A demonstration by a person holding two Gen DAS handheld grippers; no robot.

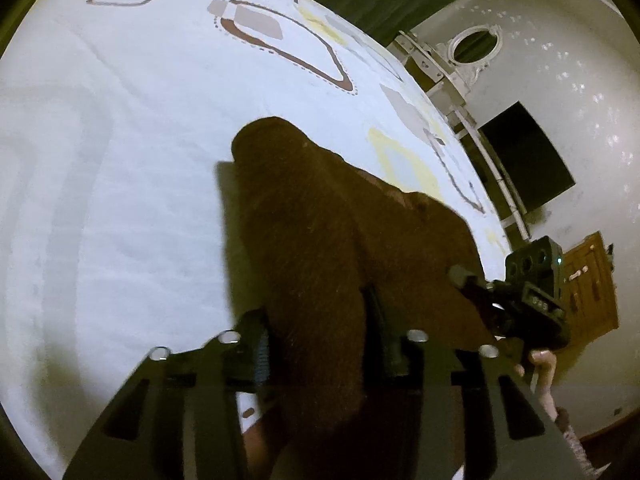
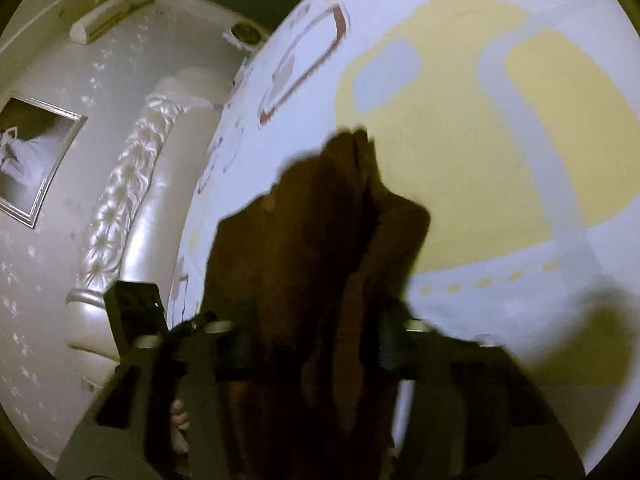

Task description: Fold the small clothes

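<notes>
A small brown garment (image 1: 320, 232) hangs bunched between both grippers above the white patterned bedsheet (image 1: 120, 200). My left gripper (image 1: 316, 340) is shut on one edge of it, cloth filling the space between the fingers. My right gripper (image 2: 312, 344) is shut on another edge of the same brown garment (image 2: 320, 220), which drapes forward in folds over the sheet (image 2: 500, 300). The right gripper also shows in the left wrist view (image 1: 472, 284) at the right, close beside the left one. The cloth's lower part is hidden behind the gripper bodies.
The bed has a padded cream headboard (image 2: 132, 184) along its edge. A framed picture (image 2: 32, 160) hangs on the wall. A dark panel (image 1: 528, 160) and a wooden door (image 1: 592, 284) stand beyond the bed edge.
</notes>
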